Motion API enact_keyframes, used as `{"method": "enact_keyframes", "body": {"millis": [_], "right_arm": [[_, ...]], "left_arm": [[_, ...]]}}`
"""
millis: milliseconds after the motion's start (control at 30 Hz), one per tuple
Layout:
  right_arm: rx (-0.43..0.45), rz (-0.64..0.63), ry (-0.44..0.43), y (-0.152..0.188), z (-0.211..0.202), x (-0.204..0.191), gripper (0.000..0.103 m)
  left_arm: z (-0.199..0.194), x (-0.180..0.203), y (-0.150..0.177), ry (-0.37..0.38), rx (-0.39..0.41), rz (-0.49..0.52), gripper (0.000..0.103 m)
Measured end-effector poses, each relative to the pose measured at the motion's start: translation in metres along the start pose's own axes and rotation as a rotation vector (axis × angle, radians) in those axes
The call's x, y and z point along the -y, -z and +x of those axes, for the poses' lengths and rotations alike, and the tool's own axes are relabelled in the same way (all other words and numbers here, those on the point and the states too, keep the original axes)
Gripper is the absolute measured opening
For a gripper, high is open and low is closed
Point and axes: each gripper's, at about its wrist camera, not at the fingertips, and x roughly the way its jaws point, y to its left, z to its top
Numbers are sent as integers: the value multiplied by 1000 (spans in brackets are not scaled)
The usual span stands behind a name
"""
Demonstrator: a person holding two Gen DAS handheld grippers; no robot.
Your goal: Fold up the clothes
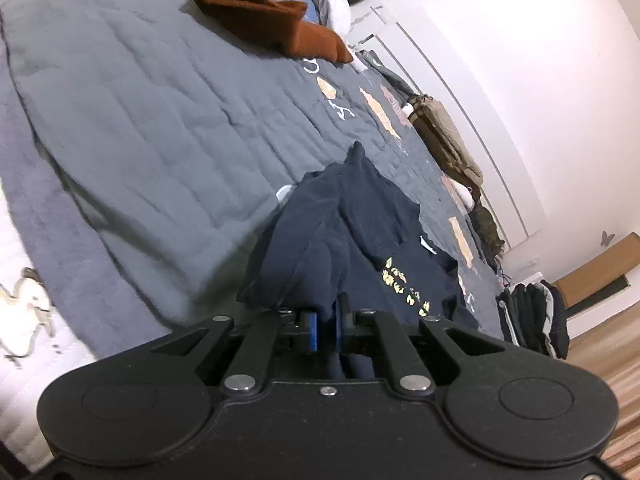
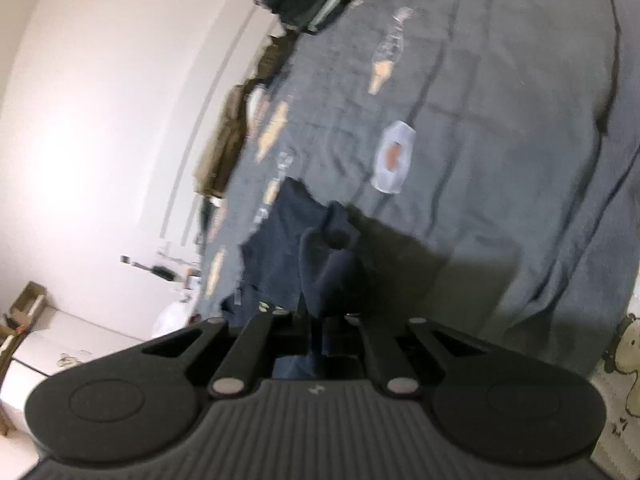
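The left tool (image 1: 326, 330) is clenched on a bunched fold of the navy blue cotton T-shirt with gold lettering (image 1: 360, 248); dark cloth fills the narrow slot between its blue pads, so the pinch is on fabric rather than on air. The right tool (image 2: 320, 330) is likewise closed on the same garment: navy cloth runs up between its black fingers, though blur hides the pads themselves. With one tool on each side of the shirt, the grips look chosen to take two points of an edge, so that the cloth can be raised and spread before a fold is laid. Judged from this, the fold itself has not yet begun.

From the tools the shirt trails away in a crumpled heap, its lettering showing towards the wall side, and it rests on the grey quilted bedspread with pale printed motifs (image 1: 168, 112), near the edge of the bed where the person stands and roughly midway along it. The bare stretch of quilt beyond the heap gives room to lay the shirt flat.

Further out, a rust-brown folded knit garment (image 1: 272, 24) lies towards the far corner of the bed, well apart from the shirt. Olive and khaki clothes (image 1: 448, 136) are strung along the bed edge beside the white wall (image 1: 520, 60), and a dark pile of black clothing (image 1: 532, 316) sits at the bed's other end.
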Motion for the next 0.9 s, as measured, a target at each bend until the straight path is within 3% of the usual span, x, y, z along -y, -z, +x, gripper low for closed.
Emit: {"method": "enact_keyframes", "body": {"millis": [100,200,267,300,333,400,433,500,533,600,667,700,800,900], "right_arm": [[-17,4,5,2,-8,-2,4],[-71,-57,78,5,-8,-3,4],[-94,-55,115,7,-4,3,7],[-101,-50,134,8,-1,7,8],[-106,-45,148,9,1,9,8],[-115,-34,159,12,4,13,18],[-126,-33,154,15,7,14,24],[-156,-30,138,19,14,15,47],[-172,-30,132,22,18,15,50],[-199,-34,124,29,24,15,52],[-213,-53,124,35,28,14,52],[-209,-62,118,37,28,12,52],[-188,-85,80,38,26,4,52],[-172,-109,41,37,24,-4,52]], "left_arm": [[0,-8,-1,-37,-66,-20,8],[8,-12,3,-89,-120,5,10],[14,-13,6,-113,-129,10,17],[17,-13,8,-119,-129,15,28],[20,-13,9,-119,-132,14,47],[26,-11,12,-107,-140,11,55],[28,-9,13,-108,-132,26,55],[33,-5,17,-111,-117,56,55],[35,-3,18,-112,-110,71,54],[36,-3,20,-116,-96,75,49],[32,-3,20,-132,-79,81,33],[30,-3,19,-136,-72,79,20],[21,-2,16,-119,-42,78,14],[13,5,16,-88,-11,109,14]]}}
